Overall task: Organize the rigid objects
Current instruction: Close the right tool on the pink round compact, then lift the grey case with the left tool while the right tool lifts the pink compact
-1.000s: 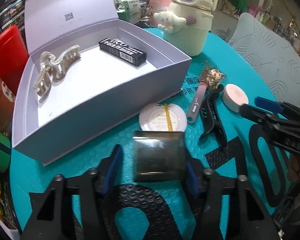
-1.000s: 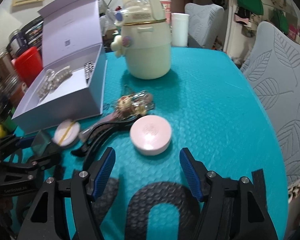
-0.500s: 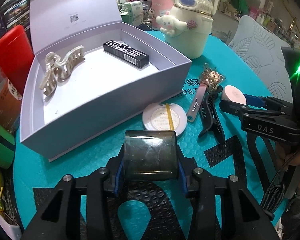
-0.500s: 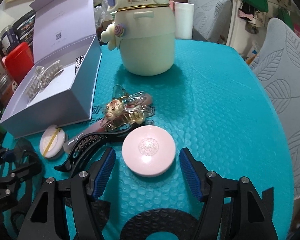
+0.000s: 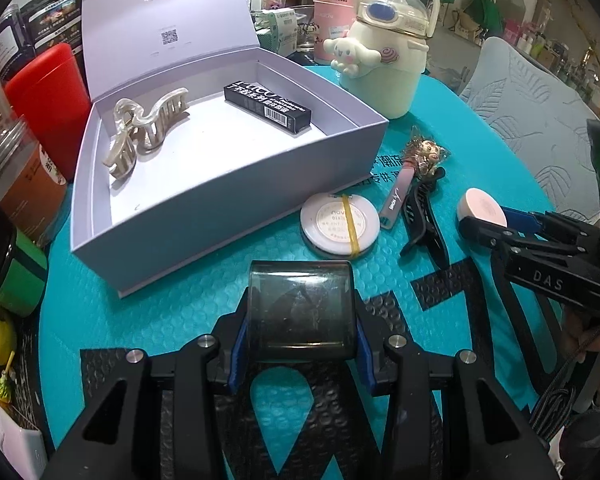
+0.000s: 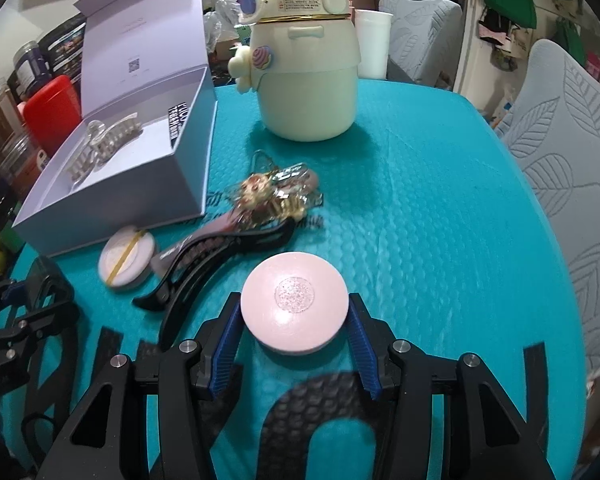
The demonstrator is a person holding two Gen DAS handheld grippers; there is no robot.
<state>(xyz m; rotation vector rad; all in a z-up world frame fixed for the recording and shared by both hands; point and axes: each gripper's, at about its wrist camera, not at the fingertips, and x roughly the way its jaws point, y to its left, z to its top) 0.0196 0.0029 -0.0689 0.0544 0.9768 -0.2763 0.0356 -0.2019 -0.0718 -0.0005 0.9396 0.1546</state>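
- Over the last second the left gripper (image 5: 302, 344) has clamped on the smoky translucent block (image 5: 302, 312), low centre of the left wrist view; before, its pads stood clear of the block.
- Right gripper (image 6: 294, 332) now straddles the pink round compact (image 6: 294, 306); its jaws are closing, pads at the compact's rim, grip not yet certain.
- Lavender box (image 5: 228, 184), upper left, holds a cream hair claw (image 5: 144, 132) and a black carton (image 5: 268, 106).
- We judge both pickups lead to the box next.
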